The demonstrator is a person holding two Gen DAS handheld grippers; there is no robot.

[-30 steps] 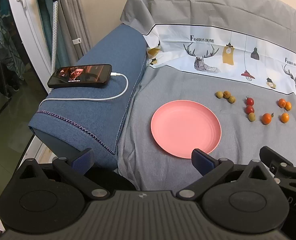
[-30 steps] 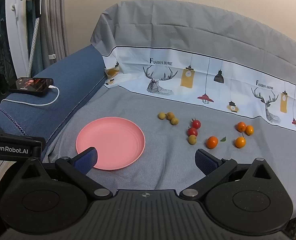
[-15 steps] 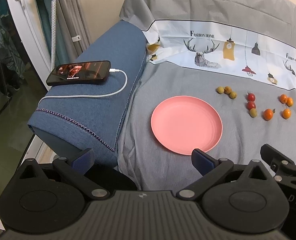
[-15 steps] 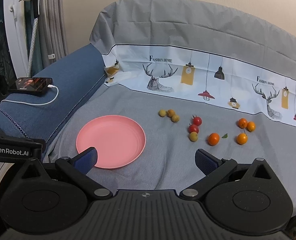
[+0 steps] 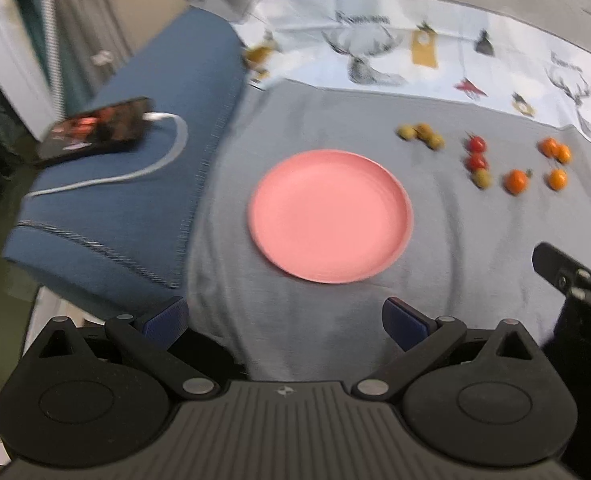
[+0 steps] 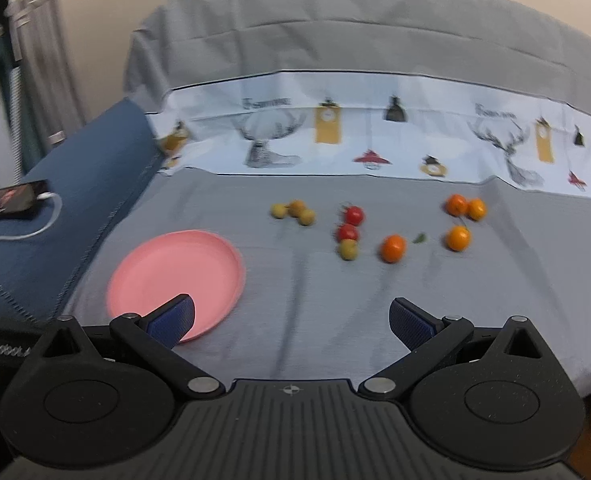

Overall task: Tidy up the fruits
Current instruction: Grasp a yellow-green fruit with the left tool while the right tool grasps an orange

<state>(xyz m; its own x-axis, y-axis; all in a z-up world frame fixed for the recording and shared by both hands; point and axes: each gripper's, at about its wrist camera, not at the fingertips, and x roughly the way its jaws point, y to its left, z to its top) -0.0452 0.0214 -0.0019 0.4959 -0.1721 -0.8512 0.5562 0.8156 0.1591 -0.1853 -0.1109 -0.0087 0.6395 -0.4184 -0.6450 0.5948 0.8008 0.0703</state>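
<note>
An empty pink plate (image 5: 330,216) lies on the grey sofa cover; it also shows in the right wrist view (image 6: 175,276). Beyond it lie several small fruits: yellow-green ones (image 6: 293,212), two red cherry tomatoes (image 6: 350,224) with a yellow-green fruit (image 6: 348,249) below them, and orange ones (image 6: 393,248). The fruits also show in the left wrist view (image 5: 476,156). My left gripper (image 5: 283,320) is open and empty, in front of the plate. My right gripper (image 6: 291,316) is open and empty, in front of the fruits.
A phone (image 5: 95,130) on a white charging cable (image 5: 135,172) rests on the blue sofa arm (image 5: 135,160) to the left. The printed cloth (image 6: 375,140) covers the sofa back. The right gripper's body (image 5: 575,300) shows at the left view's right edge.
Both grippers have moved forward and the views are blurred by motion. The right view has swung right, so the fruits sit nearer its middle. Both jaws stay open.
</note>
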